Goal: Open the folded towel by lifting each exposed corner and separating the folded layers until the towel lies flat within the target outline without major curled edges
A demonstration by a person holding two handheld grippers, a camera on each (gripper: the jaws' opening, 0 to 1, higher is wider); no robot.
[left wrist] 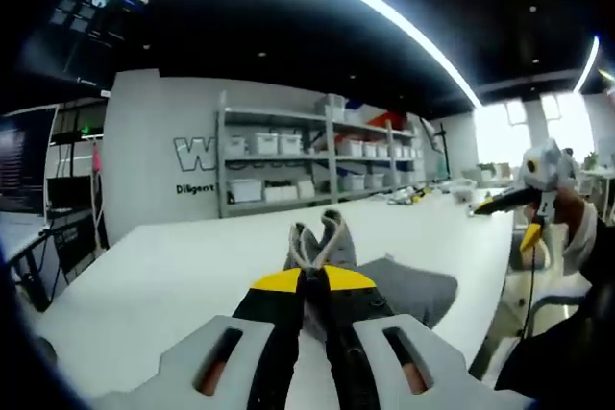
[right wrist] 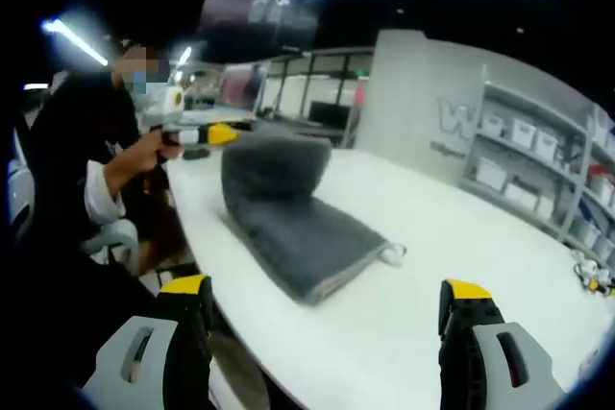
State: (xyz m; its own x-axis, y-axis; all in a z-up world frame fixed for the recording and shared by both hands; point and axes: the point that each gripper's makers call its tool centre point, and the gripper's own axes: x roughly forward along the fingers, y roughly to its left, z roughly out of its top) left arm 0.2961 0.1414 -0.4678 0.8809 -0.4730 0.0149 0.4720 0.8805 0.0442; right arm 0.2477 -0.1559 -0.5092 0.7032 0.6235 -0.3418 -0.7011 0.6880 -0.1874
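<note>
Towel (right wrist: 293, 218), grey, lies near the table's (right wrist: 461, 228) edge on the person's side, one end lifted upright and the rest flat on the white top. A small loop tag sticks out at the far flat corner.

Left gripper (left wrist: 315, 242): jaws pinched together on an edge of the towel, grey cloth standing up between the yellow-banded tips in the left gripper view. In the right gripper view the same gripper (right wrist: 207, 134) comes in from the left, held by a hand (right wrist: 154, 151), with the raised fold hanging just beside its tip.

Right gripper (right wrist: 327, 304): jaws wide apart, nothing between them, hovering above the table edge, well short of the towel.

Step in hand, as I judge it: first unfolding, top layer being peeled up from one end. Towel far from flat; layers at the flat end look doubled. No target outline can be made out on the table.

Next move likely calls for the right gripper to take the neighbouring corner of the raised edge, so both carry the layer over evenly without it curling.
</note>
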